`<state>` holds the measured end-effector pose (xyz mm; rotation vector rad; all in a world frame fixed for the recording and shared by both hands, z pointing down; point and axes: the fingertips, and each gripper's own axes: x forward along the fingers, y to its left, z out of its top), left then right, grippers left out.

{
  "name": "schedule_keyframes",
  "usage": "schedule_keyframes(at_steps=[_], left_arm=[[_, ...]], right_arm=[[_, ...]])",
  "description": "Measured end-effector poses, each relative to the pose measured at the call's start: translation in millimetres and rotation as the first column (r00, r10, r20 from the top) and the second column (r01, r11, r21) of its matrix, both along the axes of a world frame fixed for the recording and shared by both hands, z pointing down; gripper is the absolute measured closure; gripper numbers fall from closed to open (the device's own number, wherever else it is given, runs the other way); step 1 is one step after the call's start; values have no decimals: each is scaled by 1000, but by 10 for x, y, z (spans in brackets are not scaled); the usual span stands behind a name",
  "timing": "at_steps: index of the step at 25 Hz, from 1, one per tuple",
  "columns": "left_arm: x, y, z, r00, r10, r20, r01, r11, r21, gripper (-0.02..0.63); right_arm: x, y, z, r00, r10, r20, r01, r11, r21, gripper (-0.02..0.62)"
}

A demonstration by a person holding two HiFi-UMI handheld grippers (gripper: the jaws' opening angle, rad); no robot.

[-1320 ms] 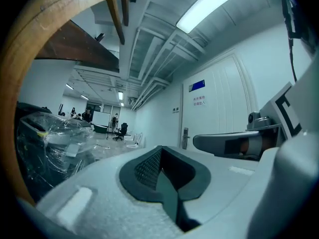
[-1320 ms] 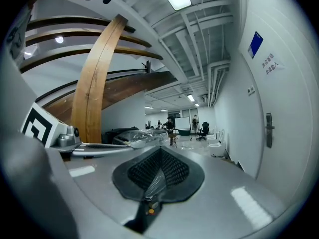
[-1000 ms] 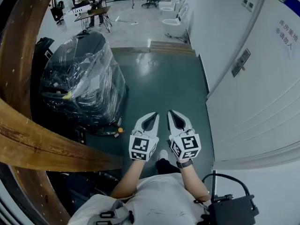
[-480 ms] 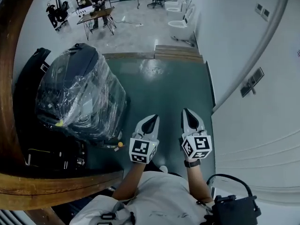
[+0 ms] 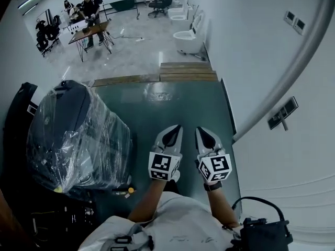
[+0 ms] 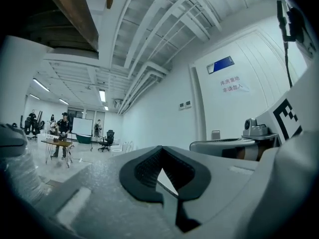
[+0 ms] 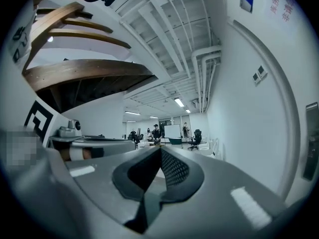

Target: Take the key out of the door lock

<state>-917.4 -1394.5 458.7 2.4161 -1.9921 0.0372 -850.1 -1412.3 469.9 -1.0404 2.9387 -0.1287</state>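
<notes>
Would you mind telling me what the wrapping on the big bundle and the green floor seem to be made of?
The wrapping looks like clear plastic film: glossy, crinkled, see-through, with white glints. The floor seems a smooth dark green coating or sheet, semi-gloss, since it mirrors a pale patch of light; which of the two I cannot tell.

Glossy floor [image 5: 183, 114]; machine [image 5: 78, 135] under crinkled clear plastic wrap; wooden planks [image 5: 186, 72].

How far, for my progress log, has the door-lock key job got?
Done: nothing visible. The left gripper and right gripper are shut and empty, side by side above the green floor. In hand: nothing; the handle plate on the white door is off right, untouched. Left: reach it, grip the key, pull it out; no key is discernible yet.
</notes>
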Motion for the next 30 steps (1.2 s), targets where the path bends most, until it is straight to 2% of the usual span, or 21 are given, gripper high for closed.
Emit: schedule_keyframes(at_steps=[4, 7, 10, 12, 16, 20, 26, 30], left_arm=[[-157, -762, -184, 997, 79, 12, -80, 996, 29, 607], [-172, -1328, -191, 987, 163, -1, -163, 986, 15, 607], [-2, -1842, -146, 966, 258, -33, -258, 966, -6, 607], [273, -2161, -106, 940, 339, -50, -340, 940, -13, 607], [1013, -2555, -73, 854, 516, -76, -517, 856, -6, 607], [1783, -2868, 3, 758, 645, -96, -649, 761, -4, 607], [2962, -3232, -25, 594, 804, -39, -805, 594, -13, 607], [3621, -3494, -116, 524, 851, -16, -851, 525, 10, 607]], right_arm=[[-244, -748, -158, 998, 56, 6, -56, 998, 16, 592], [-344, -1259, -244, 994, 109, 0, -109, 994, 30, 592], [-182, -1693, -297, 981, 194, -15, -193, 980, 40, 592], [125, -1938, -300, 959, 284, -29, -282, 959, 40, 592], [904, -2227, -239, 877, 478, -54, -477, 878, 30, 592], [1627, -2429, -114, 787, 615, -53, -616, 788, 12, 592], [2828, -2769, -99, 614, 789, 5, -789, 614, -13, 592], [3464, -2942, -246, 533, 845, 36, -846, 533, 28, 592]])
